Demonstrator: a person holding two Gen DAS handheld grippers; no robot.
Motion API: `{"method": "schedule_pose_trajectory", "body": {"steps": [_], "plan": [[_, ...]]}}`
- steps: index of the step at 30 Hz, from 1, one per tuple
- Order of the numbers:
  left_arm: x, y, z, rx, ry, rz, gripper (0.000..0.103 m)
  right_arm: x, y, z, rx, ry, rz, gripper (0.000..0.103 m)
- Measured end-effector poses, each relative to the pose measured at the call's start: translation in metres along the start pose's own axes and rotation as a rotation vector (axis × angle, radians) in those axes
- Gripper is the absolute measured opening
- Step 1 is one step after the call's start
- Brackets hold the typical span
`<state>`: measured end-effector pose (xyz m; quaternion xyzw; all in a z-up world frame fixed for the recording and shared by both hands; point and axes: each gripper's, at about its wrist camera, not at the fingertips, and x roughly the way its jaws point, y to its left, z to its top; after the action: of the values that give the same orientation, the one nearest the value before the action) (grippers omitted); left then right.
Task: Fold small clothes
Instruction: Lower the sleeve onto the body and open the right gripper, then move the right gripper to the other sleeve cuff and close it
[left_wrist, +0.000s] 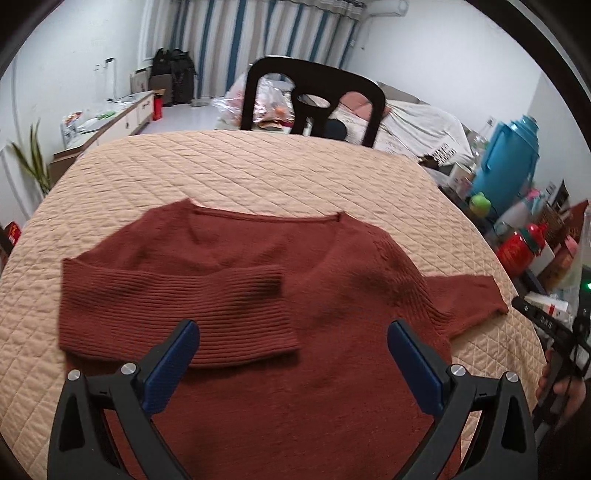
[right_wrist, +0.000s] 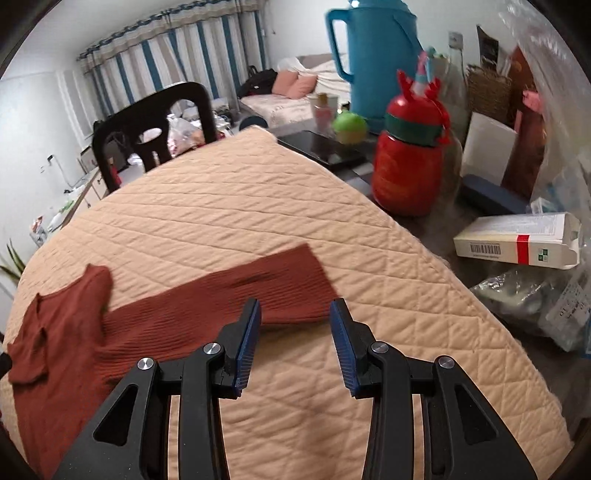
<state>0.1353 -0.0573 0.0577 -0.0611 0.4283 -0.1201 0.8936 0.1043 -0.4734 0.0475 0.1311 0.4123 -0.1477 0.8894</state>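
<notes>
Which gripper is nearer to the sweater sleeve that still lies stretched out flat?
Right. The right gripper hangs open just above the outstretched sleeve near its cuff. The left gripper is open over the sweater's body, beside the folded sleeve.

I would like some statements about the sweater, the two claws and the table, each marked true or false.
1. One sleeve of the sweater is folded across its front. True: the ribbed sleeve lies over the chest.
2. The other sleeve lies stretched out on the quilted cover. True.
3. The right claw is shut on that sleeve. False: its jaws stand apart and hold nothing.
4. The left claw holds the collar. False: it is open above the body of the sweater, gripping nothing.
5. The blue jug stands on the sweater. False: it stands beyond the cover's edge, among other items.
</notes>
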Motion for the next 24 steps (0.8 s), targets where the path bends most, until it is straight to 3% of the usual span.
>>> {"method": "schedule_pose_trajectory", "body": {"steps": [8, 24], "plan": [[0.023, -0.021, -0.003, 0.036, 0.057, -0.055, 0.103, 0.025, -0.012, 0.011, 0.026, 0.039, -0.01, 0.04], [0.042, -0.022, -0.007, 0.047, 0.102, -0.066, 0.103, 0.046, -0.007, 0.012, -0.009, 0.072, -0.06, 0.04]]}}
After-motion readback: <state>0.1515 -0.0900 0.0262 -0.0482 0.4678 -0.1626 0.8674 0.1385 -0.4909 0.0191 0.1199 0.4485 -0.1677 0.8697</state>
